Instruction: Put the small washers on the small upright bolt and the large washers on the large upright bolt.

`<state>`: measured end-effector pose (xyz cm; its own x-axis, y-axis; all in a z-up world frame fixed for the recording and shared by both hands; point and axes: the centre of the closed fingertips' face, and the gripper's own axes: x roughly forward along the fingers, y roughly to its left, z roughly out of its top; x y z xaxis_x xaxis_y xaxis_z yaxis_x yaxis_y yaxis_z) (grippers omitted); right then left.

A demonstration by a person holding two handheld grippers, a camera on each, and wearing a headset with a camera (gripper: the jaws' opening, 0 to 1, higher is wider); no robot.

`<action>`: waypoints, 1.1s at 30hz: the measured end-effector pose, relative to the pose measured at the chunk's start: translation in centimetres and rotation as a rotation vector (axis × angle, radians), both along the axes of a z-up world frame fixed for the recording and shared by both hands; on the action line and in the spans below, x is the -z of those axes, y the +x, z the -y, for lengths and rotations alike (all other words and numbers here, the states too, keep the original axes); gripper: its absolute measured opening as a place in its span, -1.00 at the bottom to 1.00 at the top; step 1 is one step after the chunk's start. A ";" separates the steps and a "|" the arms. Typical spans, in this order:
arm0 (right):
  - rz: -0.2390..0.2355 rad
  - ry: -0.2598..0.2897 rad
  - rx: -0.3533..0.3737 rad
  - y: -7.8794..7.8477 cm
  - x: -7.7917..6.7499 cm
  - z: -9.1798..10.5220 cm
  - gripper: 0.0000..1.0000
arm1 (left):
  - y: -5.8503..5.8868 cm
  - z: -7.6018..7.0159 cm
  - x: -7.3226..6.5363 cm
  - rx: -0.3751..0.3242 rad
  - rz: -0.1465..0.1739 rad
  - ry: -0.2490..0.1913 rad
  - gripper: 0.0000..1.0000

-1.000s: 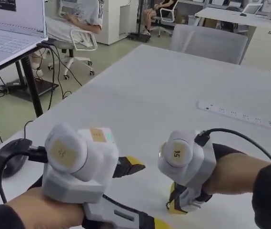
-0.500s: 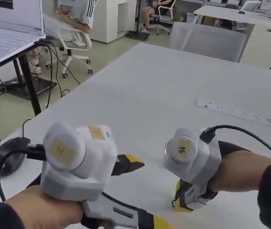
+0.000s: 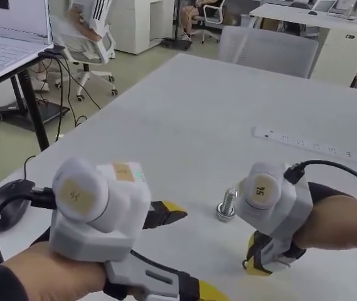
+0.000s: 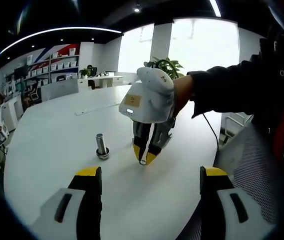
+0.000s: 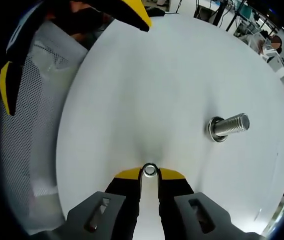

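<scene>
Head view: upright bolt (image 3: 226, 204) stands on the table (image 3: 184, 113), just left of your right gripper (image 3: 261, 268), between the two grippers. Left gripper view: your left gripper (image 4: 150, 172) has its jaws wide apart; bolt sits ahead-left, right gripper tips down just beside it. Right gripper view: jaws clamped on a small washer (image 5: 150, 170) at the tips; bolt is off to the right, not touching

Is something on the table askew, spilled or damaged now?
Nothing stands out. The silver threaded bolt stands upright on the white table, and the right gripper is shut on a small silver washer.
</scene>
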<state>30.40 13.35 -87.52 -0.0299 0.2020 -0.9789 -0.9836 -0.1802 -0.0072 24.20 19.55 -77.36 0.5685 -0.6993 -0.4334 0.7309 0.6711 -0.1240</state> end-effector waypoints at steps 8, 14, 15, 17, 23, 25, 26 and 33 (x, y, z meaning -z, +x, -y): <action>0.006 0.001 0.050 0.8 -0.5 2.0 -0.73 | 0.0 0.1 0.0 0.005 0.000 0.002 0.61; 0.012 0.000 0.092 1.4 -0.8 3.7 -0.73 | 0.1 0.3 0.1 0.010 -0.001 0.001 0.61; 0.013 0.001 0.098 1.5 -0.8 3.9 -0.73 | 0.1 0.3 0.1 0.011 -0.002 0.001 0.61; 0.012 0.001 0.113 1.7 -0.9 4.3 -0.73 | 0.1 0.4 0.1 0.013 -0.002 0.001 0.61; 0.018 0.004 0.149 2.2 -1.4 5.5 -0.73 | 0.1 0.4 0.2 0.017 -0.005 0.003 0.61; 0.021 0.007 0.156 2.4 -1.5 5.8 -0.73 | 0.1 0.5 0.2 0.017 -0.006 0.002 0.61; 0.022 0.007 0.161 2.5 -1.6 6.0 -0.73 | 0.1 0.5 0.2 0.018 -0.006 0.003 0.61; 0.030 0.010 0.180 3.0 -2.1 6.7 -0.73 | 0.0 0.6 0.3 0.020 -0.010 0.008 0.61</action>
<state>33.37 6.63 -85.40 0.0373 0.2111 -0.9768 -0.9993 -0.0011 -0.0384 24.24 18.97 -77.64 0.5499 -0.7074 -0.4442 0.7433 0.6570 -0.1260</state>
